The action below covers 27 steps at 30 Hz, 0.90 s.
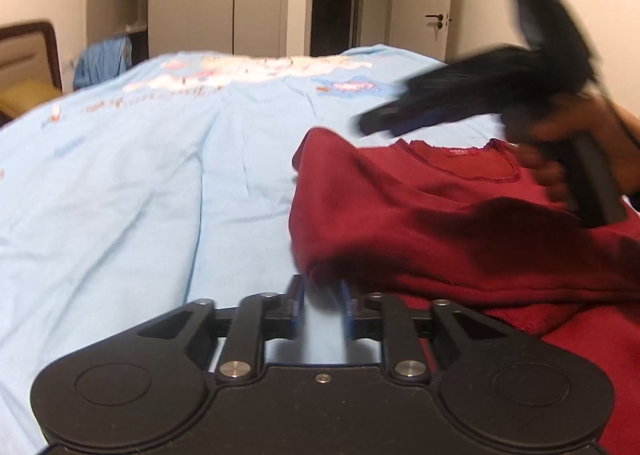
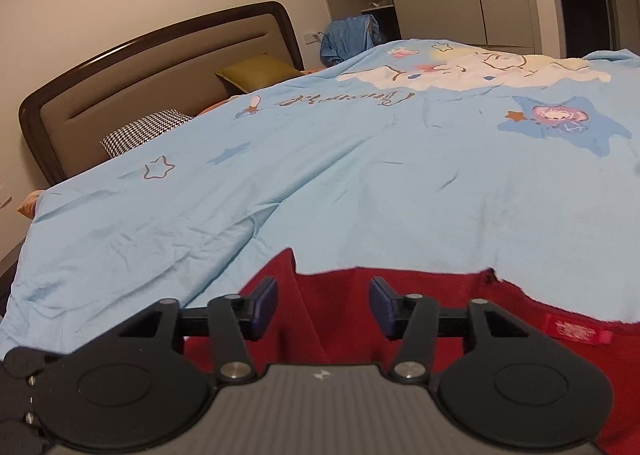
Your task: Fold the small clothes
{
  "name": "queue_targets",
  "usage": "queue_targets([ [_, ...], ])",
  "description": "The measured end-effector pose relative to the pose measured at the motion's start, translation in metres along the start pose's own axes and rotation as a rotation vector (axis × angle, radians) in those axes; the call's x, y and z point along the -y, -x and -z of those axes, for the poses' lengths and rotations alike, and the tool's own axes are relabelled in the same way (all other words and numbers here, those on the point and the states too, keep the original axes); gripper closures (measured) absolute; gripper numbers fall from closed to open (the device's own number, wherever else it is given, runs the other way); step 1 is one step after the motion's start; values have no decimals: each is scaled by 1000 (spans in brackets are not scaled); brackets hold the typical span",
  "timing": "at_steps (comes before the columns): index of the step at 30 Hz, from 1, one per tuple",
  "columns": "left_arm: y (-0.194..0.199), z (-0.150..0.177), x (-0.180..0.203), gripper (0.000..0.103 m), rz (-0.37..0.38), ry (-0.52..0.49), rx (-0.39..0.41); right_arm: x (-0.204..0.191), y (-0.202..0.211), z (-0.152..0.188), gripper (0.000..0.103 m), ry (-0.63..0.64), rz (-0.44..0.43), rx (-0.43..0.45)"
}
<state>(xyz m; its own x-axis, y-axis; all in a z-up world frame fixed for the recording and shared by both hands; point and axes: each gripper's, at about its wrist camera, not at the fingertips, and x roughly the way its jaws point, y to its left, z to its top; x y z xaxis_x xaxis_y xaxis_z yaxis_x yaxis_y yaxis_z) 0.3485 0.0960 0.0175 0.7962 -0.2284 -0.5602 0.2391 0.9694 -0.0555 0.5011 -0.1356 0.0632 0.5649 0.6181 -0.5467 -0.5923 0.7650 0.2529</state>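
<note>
Dark red knit fleece top [image 1: 460, 223], small, lying on the light blue printed bedspread [image 1: 140, 175], at the near edge of the bed. Neckline with stitched hem and a label faces away from the left camera; the right wrist view shows a red woven label [image 2: 578, 333] at the collar. One side of it is already flopped over onto the body, bunched with a thick rolled edge near the left fingers.

Handling, my read: light, soft, fully limp. No stiffness, so it will sag and drag from any single pinch point. Fleece surface should grip the pads well and slip is unlikely. It probably clings to the bedspread and pulls wrinkles with it. Best holds look like the hems, shoulder seams and collar edge, where doubled fabric gives a firm bite. Pinch two corners at once to keep an edge straight.

Left hand-held gripper [image 1: 322, 295]: jaws apart by a narrow gap, nothing between them, tips just at the bunched lower edge of the top. Touching or not, can't tell because of blur.

Right hand-held gripper [image 2: 323, 305]: jaws wide apart, empty, hovering over the shoulder area near the collar. In the left view it's motion-blurred, held by a hand [image 1: 560, 151] above the garment.

Beyond: brown padded headboard [image 2: 140, 71], olive pillow [image 2: 256, 73], houndstooth pillow [image 2: 144, 131], blue cloth [image 2: 348, 37] by the wardrobe.
</note>
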Motion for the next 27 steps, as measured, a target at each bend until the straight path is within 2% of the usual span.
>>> queue_targets([
  [2, 8, 2, 0, 54, 13, 18, 5, 13, 34, 15, 31, 11, 17, 0],
  [3, 12, 3, 1, 48, 15, 23, 11, 20, 53, 25, 26, 13, 40, 4],
  [5, 19, 3, 3, 28, 13, 35, 35, 33, 91, 47, 19, 20, 98, 9],
  [8, 18, -4, 9, 21, -12, 52, 68, 47, 147, 86, 16, 13, 206, 23],
  [12, -10, -27, 14, 20, -121, 90, 60, 57, 203, 133, 16, -92, 282, 55],
  [15, -34, -44, 11, 20, -156, 138, 62, 55, 223, 160, 14, -145, 296, 75],
  [18, -57, -56, 6, 22, -203, 169, 37, 45, 228, 179, 12, -127, 303, 82],
  [22, -74, -56, -5, 43, -306, 193, -24, 34, 223, 189, 10, -96, 314, 85],
  [25, -78, -45, -18, 44, -346, 224, -45, 29, 220, 194, 9, -72, 331, 88],
  [27, -75, -41, -23, 44, -332, 248, -37, 30, 220, 195, 9, -67, 342, 95],
])
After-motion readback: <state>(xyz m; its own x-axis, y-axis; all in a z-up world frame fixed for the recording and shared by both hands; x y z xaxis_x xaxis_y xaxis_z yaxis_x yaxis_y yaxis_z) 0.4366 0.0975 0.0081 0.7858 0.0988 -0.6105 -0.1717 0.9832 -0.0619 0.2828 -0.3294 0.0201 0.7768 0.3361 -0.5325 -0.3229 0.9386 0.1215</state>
